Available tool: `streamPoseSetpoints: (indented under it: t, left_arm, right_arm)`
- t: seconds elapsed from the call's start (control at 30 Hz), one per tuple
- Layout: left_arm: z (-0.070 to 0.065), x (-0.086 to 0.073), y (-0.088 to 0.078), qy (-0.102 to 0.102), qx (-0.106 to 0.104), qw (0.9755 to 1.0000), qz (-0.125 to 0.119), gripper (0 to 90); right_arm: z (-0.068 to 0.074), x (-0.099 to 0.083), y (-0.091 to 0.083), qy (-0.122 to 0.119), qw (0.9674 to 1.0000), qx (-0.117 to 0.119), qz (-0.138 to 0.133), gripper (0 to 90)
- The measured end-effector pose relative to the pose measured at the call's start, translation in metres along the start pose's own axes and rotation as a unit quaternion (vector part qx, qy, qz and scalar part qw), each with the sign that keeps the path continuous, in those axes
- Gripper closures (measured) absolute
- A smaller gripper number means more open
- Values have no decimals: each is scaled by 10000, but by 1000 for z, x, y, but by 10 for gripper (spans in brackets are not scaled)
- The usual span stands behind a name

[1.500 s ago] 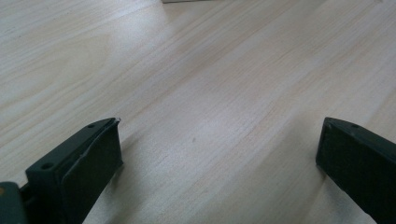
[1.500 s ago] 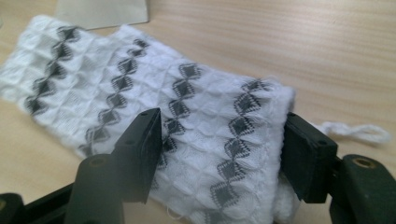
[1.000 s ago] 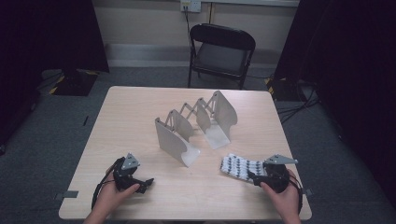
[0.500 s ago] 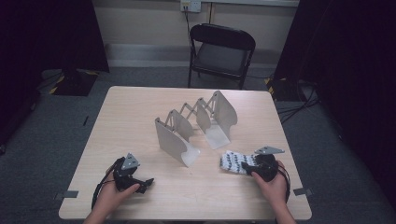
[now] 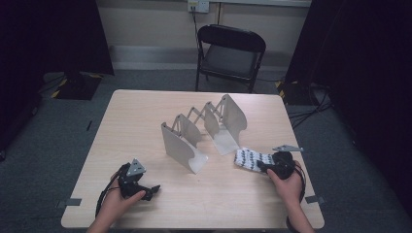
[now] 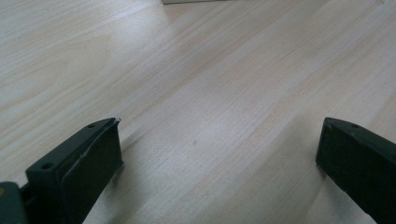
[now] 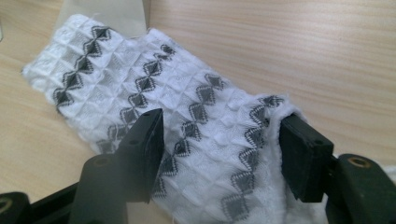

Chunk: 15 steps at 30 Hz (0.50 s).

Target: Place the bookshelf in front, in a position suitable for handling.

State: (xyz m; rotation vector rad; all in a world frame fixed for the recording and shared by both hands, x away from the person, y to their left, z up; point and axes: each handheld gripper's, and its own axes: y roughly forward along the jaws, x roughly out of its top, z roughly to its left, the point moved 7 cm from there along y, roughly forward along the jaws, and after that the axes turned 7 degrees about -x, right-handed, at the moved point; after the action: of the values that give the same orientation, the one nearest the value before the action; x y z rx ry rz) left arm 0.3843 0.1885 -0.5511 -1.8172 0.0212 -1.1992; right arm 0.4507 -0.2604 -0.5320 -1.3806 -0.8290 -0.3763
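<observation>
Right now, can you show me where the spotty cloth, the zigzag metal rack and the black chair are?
spotty cloth (image 7: 187, 107): right gripper view, middle of its patterned top.
zigzag metal rack (image 5: 177, 145): high view, its nearest upright plate.
black chair (image 5: 228, 60): high view, its seat.

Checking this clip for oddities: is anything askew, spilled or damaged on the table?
Nothing looks damaged or spilled. The white patterned cloth lies slightly bunched at the right gripper, whose jaws straddle its end. The folding metal rack stands upright, set diagonally.
</observation>
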Motion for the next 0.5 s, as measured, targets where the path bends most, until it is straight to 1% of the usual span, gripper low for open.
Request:
streamPoseSetpoints:
  t: [0.03, 0.1, 0.13, 0.17, 0.2, 0.23, 0.37, 0.43, 0.47, 0.5]
  left_arm:
    - [0, 0, 0, 5, 0, 10000, 4, 0]
    - [0, 0, 0, -8, 1, 10000, -8, 0]
    - [0, 0, 0, 3, 2, 10000, 1, 0]
    - [0, 0, 0, 7, 3, 10000, 5, 0]
    - [0, 0, 0, -6, 3, 10000, -8, 0]
    - [0, 0, 0, -7, 2, 10000, -7, 0]
    - [0, 0, 0, 5, 3, 10000, 3, 0]
    - [0, 0, 0, 4, 3, 10000, 3, 0]
    - [0, 0, 0, 4, 3, 10000, 3, 0]
    - [0, 0, 0, 5, 3, 10000, 3, 0]
  right_arm:
    - [0, -3, -4, -5, 10000, 43, -34, 357]
    - [0, -5, -7, -4, 10000, 65, -30, 347]
    - [1, -8, -10, 5, 9999, 137, -48, 334]
    - [2, -10, -12, 12, 9999, 159, -42, 330]
    - [4, -17, -17, 61, 9997, 248, 7, 318]
    - [5, -20, -20, 51, 9995, 301, 0, 316]
    - [13, -32, -34, -84, 9988, 480, 82, 284]
    - [16, -38, -40, -221, 9986, 463, 97, 284]
    - [16, -38, -40, -221, 9986, 463, 97, 284]
    - [16, -39, -46, -303, 9985, 448, 36, 284]
